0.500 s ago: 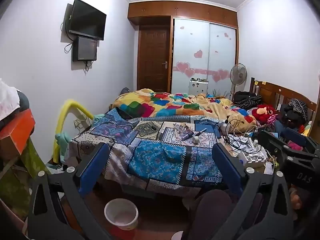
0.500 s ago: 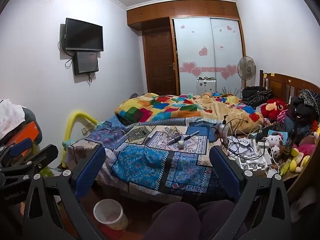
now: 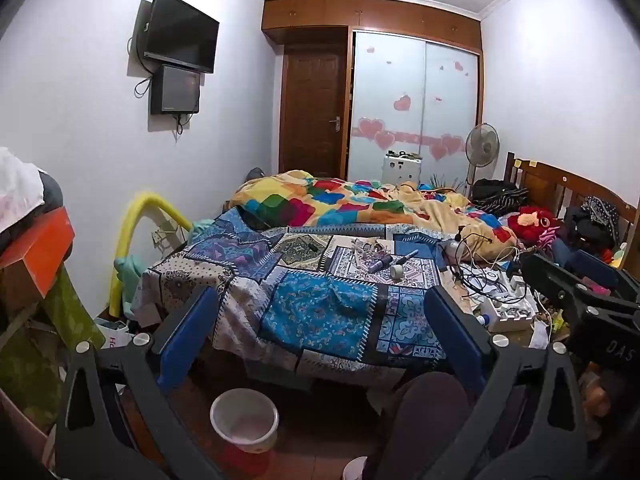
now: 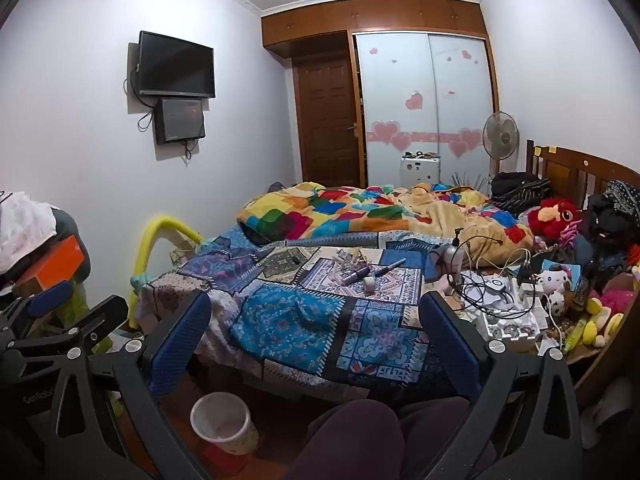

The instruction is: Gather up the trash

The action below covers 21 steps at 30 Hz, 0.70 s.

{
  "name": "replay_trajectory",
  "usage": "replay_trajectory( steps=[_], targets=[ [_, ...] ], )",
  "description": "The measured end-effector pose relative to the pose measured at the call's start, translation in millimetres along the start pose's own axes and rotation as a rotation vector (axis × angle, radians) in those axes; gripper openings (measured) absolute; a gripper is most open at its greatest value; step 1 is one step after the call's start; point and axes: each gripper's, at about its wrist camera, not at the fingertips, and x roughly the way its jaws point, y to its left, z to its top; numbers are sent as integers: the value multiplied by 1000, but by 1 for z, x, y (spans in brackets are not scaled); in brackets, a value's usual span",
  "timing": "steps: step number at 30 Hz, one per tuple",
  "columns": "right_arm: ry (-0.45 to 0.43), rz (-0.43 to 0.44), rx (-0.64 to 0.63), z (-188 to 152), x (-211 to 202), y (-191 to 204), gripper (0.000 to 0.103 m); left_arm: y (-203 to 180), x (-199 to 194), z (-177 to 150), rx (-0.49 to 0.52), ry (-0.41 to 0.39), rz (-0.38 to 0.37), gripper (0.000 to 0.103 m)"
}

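On the patchwork bedspread (image 3: 316, 312) lie a small heap of crumpled wrappers (image 3: 366, 248), a purple tube (image 3: 380, 266), a tape roll (image 3: 397, 271) and a marker (image 3: 408, 256). The right wrist view shows the same wrappers (image 4: 352, 258), tube (image 4: 354, 278) and tape roll (image 4: 370, 285). A white bin (image 3: 244, 420) (image 4: 222, 420) stands on the floor before the bed. My left gripper (image 3: 320, 296) and right gripper (image 4: 316, 298) both hang open and empty, side by side, well short of the bed items.
A person's knees in dark trousers (image 4: 360, 432) fill the bottom edge. Cables, chargers and white boxes (image 3: 496, 300) clutter the bed's right side, with plush toys (image 4: 556, 216) by the wooden headboard. Boxes and an orange case (image 3: 44, 248) are stacked at left.
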Motion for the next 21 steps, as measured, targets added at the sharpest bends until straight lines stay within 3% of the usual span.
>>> replay_trajectory(
  steps=[21],
  targets=[
    [-4, 5, -16, 3, -7, 2, 103, 3, -3, 0, -4, -5, -2, 103]
  ],
)
